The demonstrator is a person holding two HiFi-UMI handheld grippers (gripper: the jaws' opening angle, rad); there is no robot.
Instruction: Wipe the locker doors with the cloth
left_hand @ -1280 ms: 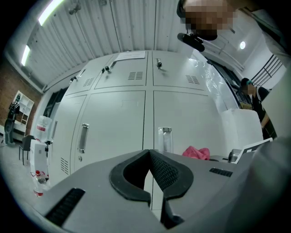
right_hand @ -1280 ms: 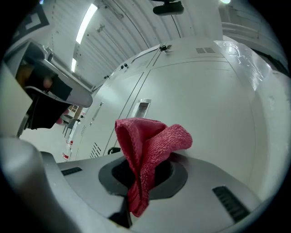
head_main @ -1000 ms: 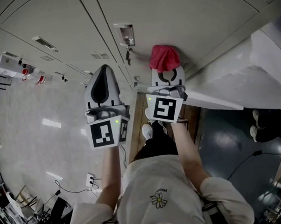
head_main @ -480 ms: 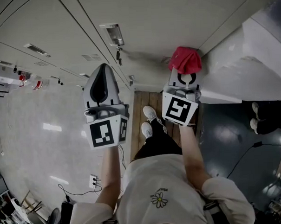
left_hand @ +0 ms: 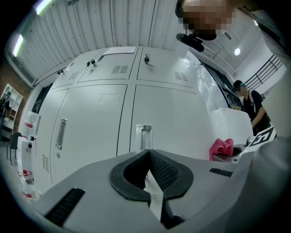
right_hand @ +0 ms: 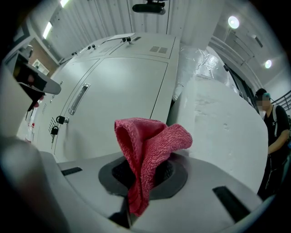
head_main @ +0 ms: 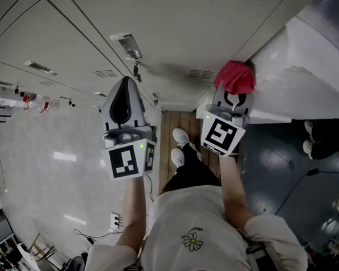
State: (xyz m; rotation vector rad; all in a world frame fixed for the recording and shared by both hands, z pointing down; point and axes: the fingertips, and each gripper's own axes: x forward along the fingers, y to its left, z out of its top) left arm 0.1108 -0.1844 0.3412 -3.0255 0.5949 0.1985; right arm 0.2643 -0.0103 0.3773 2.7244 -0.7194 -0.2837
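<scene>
A red cloth (head_main: 234, 76) is pinched in my right gripper (head_main: 233, 95), which is shut on it at the right end of the white locker doors (head_main: 176, 31). Seen from the right gripper view, the cloth (right_hand: 148, 157) sticks up in a fold between the jaws, close to the right-most door's edge (right_hand: 161, 98). My left gripper (head_main: 122, 106) is held off the doors further left, jaws shut with nothing in them. From the left gripper view, the closed jaws (left_hand: 149, 175) face a door handle (left_hand: 144, 136), and the cloth (left_hand: 222, 148) shows at right.
A white plastic-wrapped block (head_main: 301, 76) stands right of the lockers. Keys hang from a lock (right_hand: 55, 125) on the door. A wooden pallet (head_main: 169, 132) lies under the person's feet. Cables and a floor socket (head_main: 113, 221) are behind, and another person stands at far right (right_hand: 273, 136).
My right gripper has carried the red cloth to the right along the locker door, from near the lock to the door's right edge. The left gripper has stayed in place.
</scene>
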